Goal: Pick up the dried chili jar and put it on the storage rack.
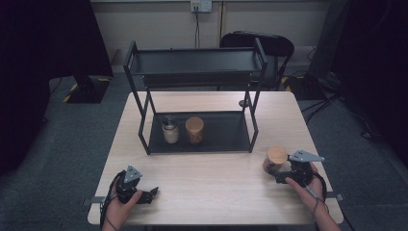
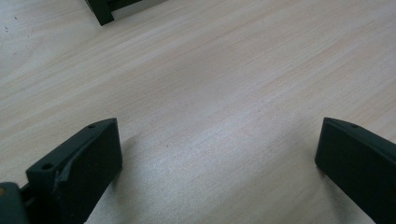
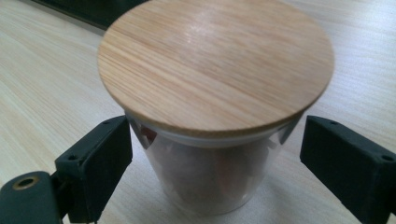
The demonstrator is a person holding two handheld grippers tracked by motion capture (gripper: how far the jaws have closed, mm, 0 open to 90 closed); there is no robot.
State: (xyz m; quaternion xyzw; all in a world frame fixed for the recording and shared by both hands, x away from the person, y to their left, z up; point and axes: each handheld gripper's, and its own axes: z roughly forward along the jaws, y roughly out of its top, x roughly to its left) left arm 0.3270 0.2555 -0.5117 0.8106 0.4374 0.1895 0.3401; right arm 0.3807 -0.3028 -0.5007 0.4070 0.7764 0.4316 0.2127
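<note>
Two jars already sit on the rack's (image 1: pixel 199 132) lower shelf: a wood-lidded one (image 1: pixel 194 130) and a smaller one with a dark top (image 1: pixel 169 129). Third jar (image 3: pixel 212 107), glass with wooden lid, stands on the bench (image 1: pixel 207 187) just right of the rack, between the right gripper's (image 3: pixel 215 154) fingers; left finger looks near touching, right shows a gap, so probably not yet clamped. Left gripper (image 2: pixel 219 154) rests well left of the rack's front, fingers wide, empty. Left to do: grip, lift, shelve.

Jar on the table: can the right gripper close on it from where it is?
Probably yes. The jar stands between the right gripper's open jaws, below its wooden lid; the left pad looks at the glass, the right one stands just off, and nothing lies between.
</note>
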